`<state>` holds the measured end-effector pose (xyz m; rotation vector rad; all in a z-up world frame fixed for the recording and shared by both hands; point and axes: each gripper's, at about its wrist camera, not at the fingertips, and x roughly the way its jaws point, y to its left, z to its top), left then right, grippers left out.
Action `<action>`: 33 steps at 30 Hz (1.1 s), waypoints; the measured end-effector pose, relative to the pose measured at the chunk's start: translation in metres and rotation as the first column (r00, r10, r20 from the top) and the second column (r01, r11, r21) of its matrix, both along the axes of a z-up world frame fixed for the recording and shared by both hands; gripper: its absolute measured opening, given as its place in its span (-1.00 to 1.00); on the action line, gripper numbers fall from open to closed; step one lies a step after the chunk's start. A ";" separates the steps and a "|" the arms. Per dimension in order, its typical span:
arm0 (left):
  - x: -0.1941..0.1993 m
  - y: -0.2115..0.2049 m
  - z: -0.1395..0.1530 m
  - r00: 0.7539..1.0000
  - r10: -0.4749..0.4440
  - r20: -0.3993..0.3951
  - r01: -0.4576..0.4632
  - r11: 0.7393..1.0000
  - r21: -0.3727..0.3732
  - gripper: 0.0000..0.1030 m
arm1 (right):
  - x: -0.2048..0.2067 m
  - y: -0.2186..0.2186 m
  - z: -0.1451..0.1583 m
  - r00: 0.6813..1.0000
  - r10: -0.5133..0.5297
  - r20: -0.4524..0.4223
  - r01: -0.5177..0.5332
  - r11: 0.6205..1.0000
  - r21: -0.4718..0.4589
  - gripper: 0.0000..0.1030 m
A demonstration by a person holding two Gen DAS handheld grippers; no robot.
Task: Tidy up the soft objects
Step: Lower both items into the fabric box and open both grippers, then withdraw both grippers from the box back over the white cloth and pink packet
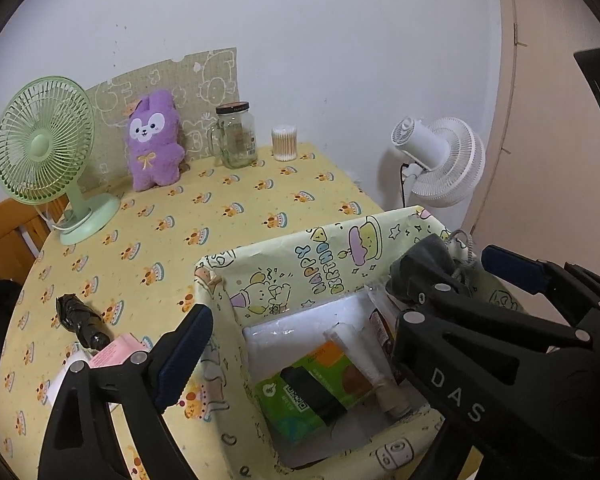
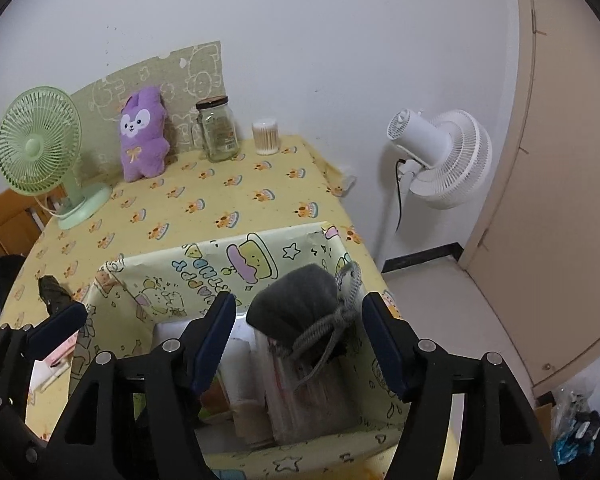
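Now resting in the box [image 2: 384,364] at its far right corner, grey drawstring pouch [image 2: 296,304] squarely between the spread, non-touching pads of the right gripper [image 2: 300,344], cord trailing nearward; left gripper [image 1: 340,300] likewise spread, farther off by the box's left wall.

Occlusions, crops and unreadable detail, both wrist views.

Right gripper's arm [image 1: 480,344] covers the near right corner of the paper-lined box [image 1: 220,280] and most of the grey drawstring pouch [image 1: 428,260]. Green packet [image 1: 300,392] print too small to read. Glass jar [image 1: 236,136] label illegible. Pink item [image 1: 114,350], near left, part hidden behind the left finger [image 1: 184,356]. Wooden chair [image 1: 4,240] cut by the left edge. In the right wrist view, box contents under the pouch [image 2: 296,300] blurred; bag on the floor [image 2: 576,428], near right, indistinct.
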<state>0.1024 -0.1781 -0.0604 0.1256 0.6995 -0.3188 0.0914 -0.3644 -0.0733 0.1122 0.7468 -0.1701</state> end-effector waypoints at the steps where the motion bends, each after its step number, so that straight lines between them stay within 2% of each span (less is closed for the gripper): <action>1: -0.001 0.002 0.001 1.000 0.000 0.002 0.000 1.000 -0.005 0.82 | -0.001 0.002 0.001 1.000 0.000 0.001 0.000 1.000 -0.003 0.34; 10: -0.016 0.026 0.014 0.999 0.022 0.035 -0.020 0.999 -0.044 0.82 | -0.018 0.020 0.015 0.999 -0.026 0.044 0.028 0.999 -0.031 0.55; 21: -0.039 0.058 0.035 0.994 0.035 0.102 -0.032 0.999 -0.034 0.84 | -0.039 0.052 0.038 0.995 -0.019 0.099 0.024 0.998 -0.051 0.77; 33: -0.056 0.098 0.043 0.986 0.080 0.144 -0.076 0.996 -0.039 0.86 | -0.053 0.092 0.051 0.989 0.010 0.147 -0.001 0.998 -0.061 0.83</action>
